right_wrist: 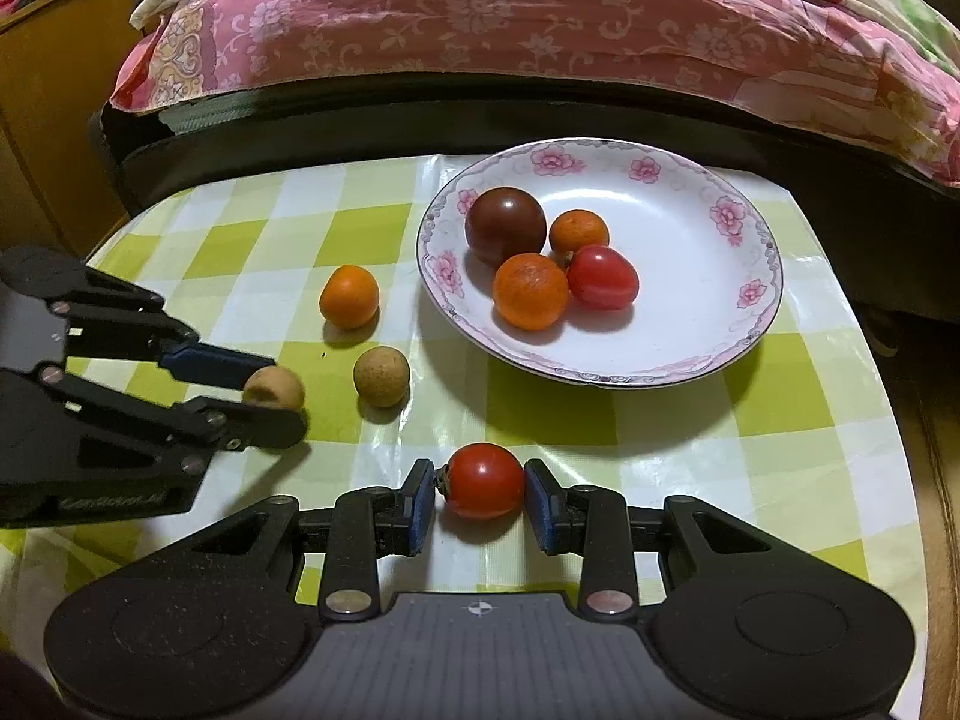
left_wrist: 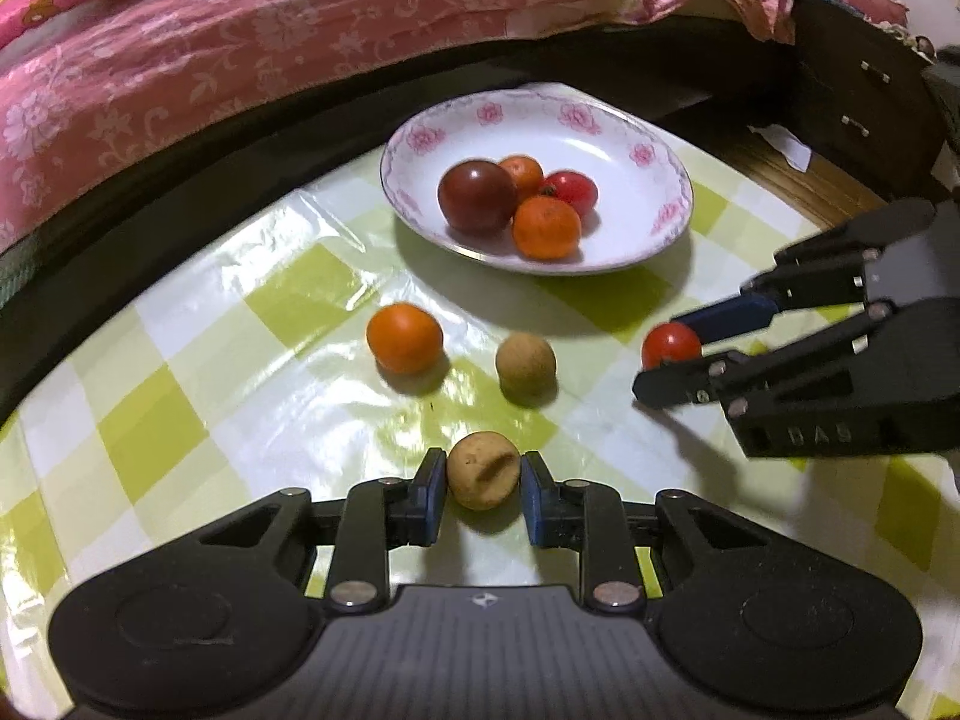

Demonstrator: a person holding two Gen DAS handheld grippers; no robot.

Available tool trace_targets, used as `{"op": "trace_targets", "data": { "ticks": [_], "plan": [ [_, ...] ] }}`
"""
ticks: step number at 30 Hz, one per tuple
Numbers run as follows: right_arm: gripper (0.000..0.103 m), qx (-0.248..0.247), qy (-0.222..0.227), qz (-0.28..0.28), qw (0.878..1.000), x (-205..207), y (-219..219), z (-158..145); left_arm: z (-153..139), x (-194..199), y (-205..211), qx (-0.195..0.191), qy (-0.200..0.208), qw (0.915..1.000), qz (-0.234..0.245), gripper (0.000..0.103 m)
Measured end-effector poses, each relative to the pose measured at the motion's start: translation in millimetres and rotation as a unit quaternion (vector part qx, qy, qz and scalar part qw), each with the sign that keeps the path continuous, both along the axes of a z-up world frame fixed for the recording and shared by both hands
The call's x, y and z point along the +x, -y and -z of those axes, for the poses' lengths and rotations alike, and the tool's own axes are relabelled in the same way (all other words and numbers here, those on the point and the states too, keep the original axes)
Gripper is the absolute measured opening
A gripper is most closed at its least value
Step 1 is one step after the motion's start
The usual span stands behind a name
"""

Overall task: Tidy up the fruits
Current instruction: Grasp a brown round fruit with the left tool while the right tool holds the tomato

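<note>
**2 grippers, each around 1 fruit on the checked cloth**

The left gripper [left_wrist: 483,477] has a tan longan [left_wrist: 483,478] between its blue pads [left_wrist: 433,495]. The pads stand at both sides of the fruit, but I cannot tell if they press it. The fruit lies on the green and white tablecloth [left_wrist: 180,396].

The right gripper [right_wrist: 480,483] has a red cherry tomato [right_wrist: 486,481] between its fingers in the same way, also on the cloth, and I cannot tell if it squeezes.

Beyond them lie 1 more longan [right_wrist: 381,384] and 1 small orange [right_wrist: 349,296], apart from each other. The flowered plate [right_wrist: 690,324] holds 4 fruits: 1 dark tomato [right_wrist: 506,227], 2 oranges [right_wrist: 530,291] and 1 red tomato [right_wrist: 602,277], touching together. Behind the table there is a pink bedcover [right_wrist: 480,30].
</note>
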State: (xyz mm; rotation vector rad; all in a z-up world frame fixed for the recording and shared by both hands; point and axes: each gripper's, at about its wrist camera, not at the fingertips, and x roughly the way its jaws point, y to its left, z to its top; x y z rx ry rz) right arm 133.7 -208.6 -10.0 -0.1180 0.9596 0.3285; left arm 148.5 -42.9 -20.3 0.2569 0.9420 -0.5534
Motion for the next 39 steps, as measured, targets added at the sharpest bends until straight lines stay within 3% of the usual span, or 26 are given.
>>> {"op": "trace_targets", "data": {
  "ticks": [10, 15, 19, 39],
  "plan": [
    [0.034, -0.021, 0.015, -0.022, 0.999, -4.5, -6.1, 2.9, 3.9, -7.3, 0.9, 0.018, 0.020, 0.9996, 0.010, 0.037],
    [0.034, -0.026, 0.022, -0.026, 0.999, -6.3, -6.3, 3.3, 5.5, -7.3, -3.6, 0.008, 0.020, 0.9998, 0.002, 0.040],
    [0.034, -0.025, 0.022, -0.026, 0.999, -5.8, -6.2, 2.9, 6.9, -9.4, -5.1, 0.012, 0.029, 0.9995, -0.005, 0.049],
    [0.034, -0.016, 0.034, -0.007, 0.999, 1.0, -6.8, 4.2, 6.5, -11.9, -2.9, 0.013, 0.039, 0.9991, -0.009, 0.049]
  ]
}}
